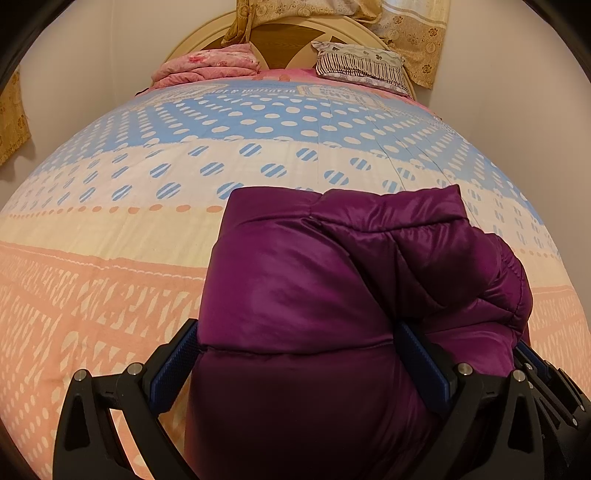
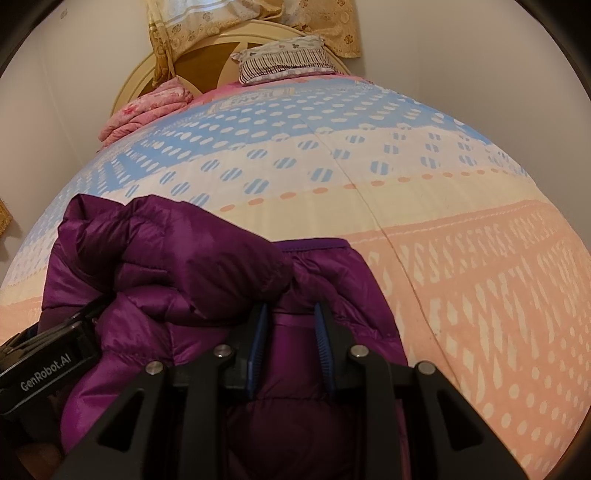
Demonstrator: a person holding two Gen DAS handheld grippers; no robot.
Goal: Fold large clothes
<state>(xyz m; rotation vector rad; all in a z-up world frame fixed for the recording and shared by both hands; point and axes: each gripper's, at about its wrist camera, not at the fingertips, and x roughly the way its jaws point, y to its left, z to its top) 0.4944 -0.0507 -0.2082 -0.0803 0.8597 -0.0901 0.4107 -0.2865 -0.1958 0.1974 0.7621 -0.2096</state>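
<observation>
A glossy purple quilted puffer jacket [image 1: 314,295] lies bunched at the bedspread's [image 1: 110,258] near edge. The left gripper [image 1: 295,354] clamps a thick wad of it wide; the right gripper [image 2: 291,332] pinches a narrow fold. At 12 o'clock: striped pillow [image 1: 362,62], pink folded quilt [image 1: 214,62], cream headboard [image 1: 288,33]

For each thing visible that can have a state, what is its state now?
purple puffer jacket: bunched, held over the bed by both tools.
left tool: shut on jacket, wide bundle.
right tool: shut on jacket, thin fold.
pink quilt: folded, by headboard.
striped pillow: lying by headboard.
</observation>
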